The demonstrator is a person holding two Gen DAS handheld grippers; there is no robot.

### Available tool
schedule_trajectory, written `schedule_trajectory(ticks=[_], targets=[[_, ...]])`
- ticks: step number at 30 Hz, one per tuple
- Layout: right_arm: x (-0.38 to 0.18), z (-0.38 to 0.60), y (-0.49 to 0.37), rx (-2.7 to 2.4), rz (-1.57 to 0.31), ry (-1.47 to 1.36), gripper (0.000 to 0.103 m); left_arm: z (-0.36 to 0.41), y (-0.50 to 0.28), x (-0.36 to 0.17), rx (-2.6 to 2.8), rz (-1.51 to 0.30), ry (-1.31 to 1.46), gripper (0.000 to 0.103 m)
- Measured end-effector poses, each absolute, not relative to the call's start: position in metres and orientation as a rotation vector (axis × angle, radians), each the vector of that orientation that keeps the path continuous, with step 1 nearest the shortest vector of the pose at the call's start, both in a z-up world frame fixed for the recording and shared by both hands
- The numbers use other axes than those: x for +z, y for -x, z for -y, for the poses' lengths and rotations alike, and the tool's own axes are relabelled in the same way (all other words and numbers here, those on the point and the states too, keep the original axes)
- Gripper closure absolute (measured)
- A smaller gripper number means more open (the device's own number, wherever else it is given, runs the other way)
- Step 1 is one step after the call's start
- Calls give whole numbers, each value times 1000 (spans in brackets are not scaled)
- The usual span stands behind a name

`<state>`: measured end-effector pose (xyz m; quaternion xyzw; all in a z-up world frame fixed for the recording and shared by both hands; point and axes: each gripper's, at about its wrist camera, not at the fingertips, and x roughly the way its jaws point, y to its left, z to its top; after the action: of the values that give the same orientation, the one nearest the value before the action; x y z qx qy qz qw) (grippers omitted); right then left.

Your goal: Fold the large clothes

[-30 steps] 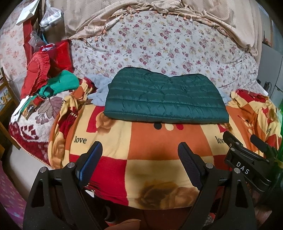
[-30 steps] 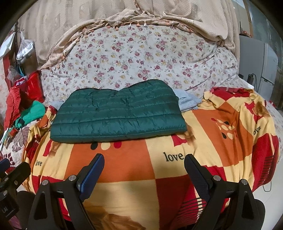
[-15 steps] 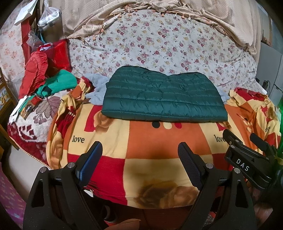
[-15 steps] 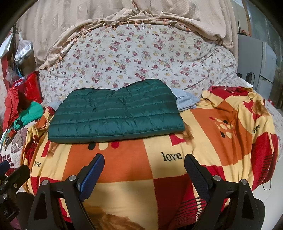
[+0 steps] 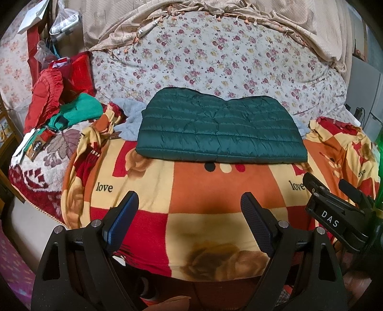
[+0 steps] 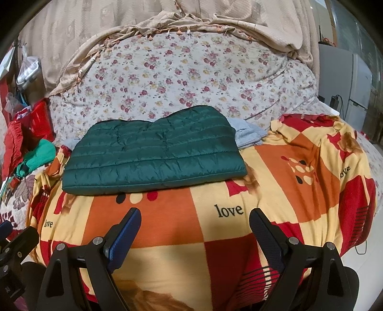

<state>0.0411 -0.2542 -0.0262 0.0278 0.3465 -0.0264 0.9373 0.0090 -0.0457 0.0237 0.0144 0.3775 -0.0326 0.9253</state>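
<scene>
A dark green quilted jacket [image 5: 220, 129] lies folded into a flat rectangle on the orange, red and yellow "love" blanket [image 5: 191, 191]; it also shows in the right wrist view [image 6: 155, 150]. My left gripper [image 5: 190, 203] is open and empty, held over the blanket's near edge, short of the jacket. My right gripper [image 6: 195, 220] is open and empty too, also short of the jacket; its body shows at the right of the left wrist view [image 5: 335, 215].
A pale grey garment [image 6: 246, 134] sticks out from under the jacket. A heap of red and green clothes [image 5: 59, 105] lies at the left. A floral sheet [image 5: 215, 59] and a beige cover [image 6: 215, 21] lie behind. A grey cabinet [image 6: 344, 79] stands at the right.
Both grippers have drawn back a little from the jacket, which sits slightly higher and farther in both views. Both stay open and empty. The jacket has not moved.
</scene>
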Motion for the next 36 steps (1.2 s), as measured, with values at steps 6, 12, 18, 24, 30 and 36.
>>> schedule_trajectory(ticks=[6, 12, 18, 24, 30, 36], targets=[[-26, 256, -41, -56, -706, -57, 13, 47, -9, 23, -71, -776, -30, 16], [-27, 257, -41, -65, -708, -62, 13, 50, -8, 21, -75, -777, -32, 16], [-27, 257, -42, -67, -708, -63, 13, 51, -8, 20, -79, -780, -31, 16], [-27, 258, -42, -67, -709, -63, 13, 52, -8, 19, -82, -782, -33, 16], [-28, 258, -42, -70, -708, -62, 13, 53, -7, 19, -94, -782, -31, 16], [-30, 261, -43, -79, -710, -69, 13, 53, -9, 18, -117, -793, -22, 16]])
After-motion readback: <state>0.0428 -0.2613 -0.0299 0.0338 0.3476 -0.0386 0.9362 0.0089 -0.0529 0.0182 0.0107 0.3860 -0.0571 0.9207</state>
